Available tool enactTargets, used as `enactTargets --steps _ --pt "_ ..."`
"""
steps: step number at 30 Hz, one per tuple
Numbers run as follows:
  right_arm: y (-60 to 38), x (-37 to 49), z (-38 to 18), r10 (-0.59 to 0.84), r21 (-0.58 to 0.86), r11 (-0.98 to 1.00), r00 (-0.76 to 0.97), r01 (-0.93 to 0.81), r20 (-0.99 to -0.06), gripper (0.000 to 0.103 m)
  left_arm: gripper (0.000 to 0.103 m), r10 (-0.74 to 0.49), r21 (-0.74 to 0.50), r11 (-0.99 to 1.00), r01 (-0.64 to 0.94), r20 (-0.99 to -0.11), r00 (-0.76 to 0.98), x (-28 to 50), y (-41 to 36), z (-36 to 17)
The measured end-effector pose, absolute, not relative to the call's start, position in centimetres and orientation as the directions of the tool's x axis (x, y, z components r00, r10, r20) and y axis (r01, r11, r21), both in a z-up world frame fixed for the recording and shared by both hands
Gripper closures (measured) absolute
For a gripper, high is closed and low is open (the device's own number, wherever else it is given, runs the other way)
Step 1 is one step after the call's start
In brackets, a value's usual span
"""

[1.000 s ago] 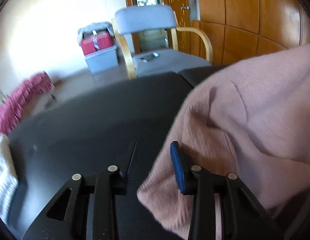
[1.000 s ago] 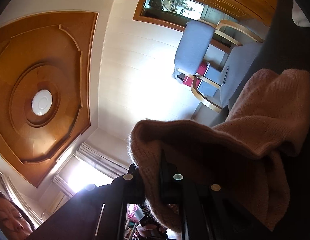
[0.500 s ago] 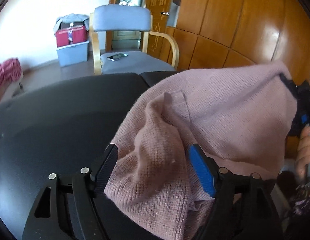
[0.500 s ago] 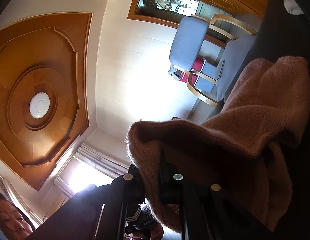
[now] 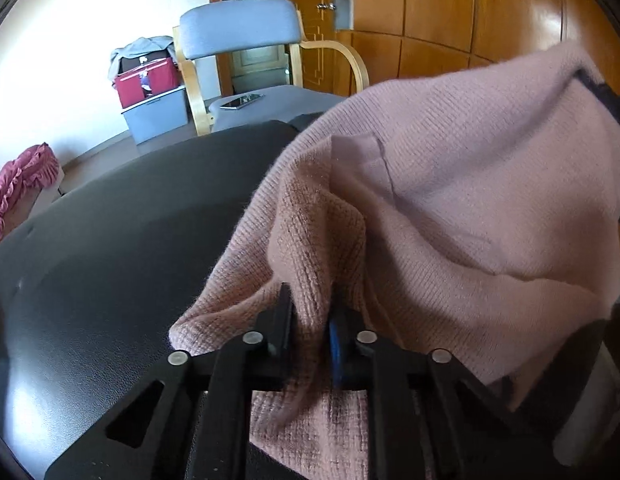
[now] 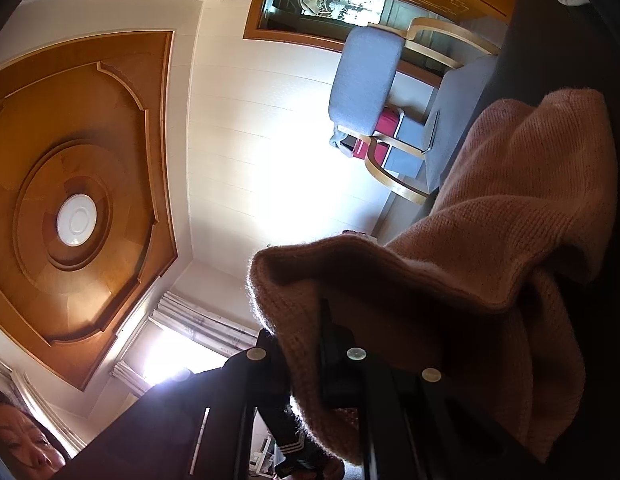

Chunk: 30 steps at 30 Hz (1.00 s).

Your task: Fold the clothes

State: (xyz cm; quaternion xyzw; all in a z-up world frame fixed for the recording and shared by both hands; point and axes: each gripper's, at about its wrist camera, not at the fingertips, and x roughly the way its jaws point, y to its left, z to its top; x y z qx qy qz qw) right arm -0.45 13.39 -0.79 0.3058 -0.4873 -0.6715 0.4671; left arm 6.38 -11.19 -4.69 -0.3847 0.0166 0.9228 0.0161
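Above the matte black table [image 5: 110, 280], both claws, left [image 5: 310, 320] and right [image 6: 306, 344], pinch the fuzzy ribbed pink sweater [image 5: 470, 200].

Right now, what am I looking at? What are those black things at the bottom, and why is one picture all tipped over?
Those black things are tongs, a grabbing tool with two fingers. A person holds one in each hand, and a small camera sits on each, looking along the fingers. One picture comes from the left tongs, the other from the right tongs. Both pairs are squeezed shut on the same pink sweater, lifting it above a dark table. The right camera is tipped upward, so it shows the ceiling with its round lamp and the room looks sideways. Behind the table stands a grey chair with a phone on its seat, and a red box rests on a grey one.
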Motion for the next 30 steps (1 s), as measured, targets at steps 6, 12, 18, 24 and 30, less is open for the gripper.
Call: enactTargets --steps 6,12,18,24,30 --pt "13.3 -0.5 -0.7 -0.925 0.94 -0.093 -0.379 0.329 0.041 0.095 0.092 -0.033 0.022 -0.999 0.025 -0.584 -0.811 7.7 -13.0 -1.0" --pt "13.0 -1.2 1.6 -0.931 0.929 -0.079 -0.36 0.362 0.061 0.095 0.093 -0.042 -0.007 -0.999 0.051 -0.46 -0.887 8.0 -15.7 5.3" --pt "13.0 -2.1 7.3 -0.931 0.891 -0.055 -0.346 0.451 0.118 0.095 0.093 -0.023 -0.024 -0.999 0.034 -0.36 -0.933 8.3 -17.7 11.8" --pt "13.5 -3.0 14.4 -0.918 0.843 -0.078 -0.369 0.532 0.148 0.095 0.093 -0.028 -0.025 -0.999 0.037 -0.299 -0.954 7.7 -19.3 17.6" --pt "14.5 -3.9 20.9 -0.898 0.798 -0.092 -0.396 0.595 0.191 0.095 0.098 -0.116 0.024 -0.993 0.114 -0.177 -0.977 7.5 -20.5 23.8"
